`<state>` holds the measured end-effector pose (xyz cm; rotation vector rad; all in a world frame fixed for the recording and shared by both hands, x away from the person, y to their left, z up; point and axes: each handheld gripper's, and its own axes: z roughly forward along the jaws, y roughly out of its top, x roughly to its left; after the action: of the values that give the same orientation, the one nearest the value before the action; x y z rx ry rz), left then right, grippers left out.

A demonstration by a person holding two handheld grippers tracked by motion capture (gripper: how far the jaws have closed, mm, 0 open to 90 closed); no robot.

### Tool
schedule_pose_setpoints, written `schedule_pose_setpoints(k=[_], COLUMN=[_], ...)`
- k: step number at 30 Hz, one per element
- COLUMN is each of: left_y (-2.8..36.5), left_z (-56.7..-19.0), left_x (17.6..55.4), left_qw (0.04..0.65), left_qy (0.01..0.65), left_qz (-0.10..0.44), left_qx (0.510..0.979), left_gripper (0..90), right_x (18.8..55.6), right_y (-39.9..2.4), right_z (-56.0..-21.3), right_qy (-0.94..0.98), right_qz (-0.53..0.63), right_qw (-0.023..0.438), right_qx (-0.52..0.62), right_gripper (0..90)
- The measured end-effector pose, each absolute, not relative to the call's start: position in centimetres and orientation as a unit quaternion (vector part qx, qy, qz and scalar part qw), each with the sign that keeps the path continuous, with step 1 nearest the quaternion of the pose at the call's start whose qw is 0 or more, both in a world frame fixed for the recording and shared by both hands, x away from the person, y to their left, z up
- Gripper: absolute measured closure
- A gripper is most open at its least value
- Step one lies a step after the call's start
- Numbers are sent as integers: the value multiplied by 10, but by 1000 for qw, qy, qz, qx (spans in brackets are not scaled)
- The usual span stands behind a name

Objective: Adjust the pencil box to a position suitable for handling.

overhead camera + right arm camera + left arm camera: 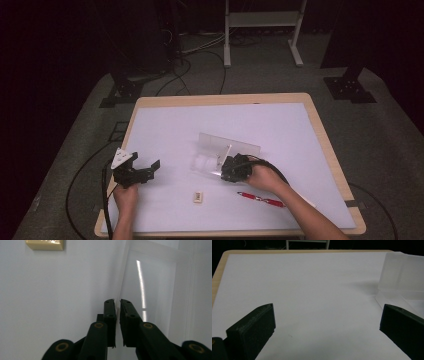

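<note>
right gripper (117,302): jaws nearly together, nipping the thin edge of the clear plastic box (220,155); pads sit either side of that wall with a sliver of white between, looks like a grip on it
why held so: thin wall needs a narrow pinch; gripping the rim probably steadies or shifts the box, can't tell which
left gripper (327,322): jaws wide apart, nothing between them, just bare sheet; parked low at the left of the table, likely waiting its turn
clear plastic box: near the middle of the table, slightly right, lid standing up behind the tray part; also at the right edge of the left gripper view (404,275)
eraser (198,197): small tan block, lying flat on the sheet in front of the box, apart from both grippers; seen top left in the right gripper view (45,244)
red pen (260,199): lying flat just beside the right forearm, untouched
guess: loose items probably headed for the box, not yet in
surface: white sheet (210,125) over a light wood table (320,125), wood showing round the rim
room: dark, grey floor, black cables, white frame legs (262,30) at the back
</note>
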<state>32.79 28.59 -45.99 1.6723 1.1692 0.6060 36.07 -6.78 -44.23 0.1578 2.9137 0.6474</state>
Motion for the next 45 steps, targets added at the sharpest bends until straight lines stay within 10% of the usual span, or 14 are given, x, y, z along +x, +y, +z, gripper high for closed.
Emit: schedule_pose_setpoints(k=[13, 45], left_y=[286, 285], left_z=[-460, -460], left_x=[328, 327], left_qw=[483, 483], left_qy=[480, 482], left_qz=[249, 249], left_qx=[689, 688], left_gripper=[0, 0], right_x=[356, 316], right_y=[-85, -157], right_z=[-427, -420], right_qy=[961, 942], right_qz=[255, 299], right_qw=[70, 52], right_qx=[81, 144], right_gripper=[629, 587])
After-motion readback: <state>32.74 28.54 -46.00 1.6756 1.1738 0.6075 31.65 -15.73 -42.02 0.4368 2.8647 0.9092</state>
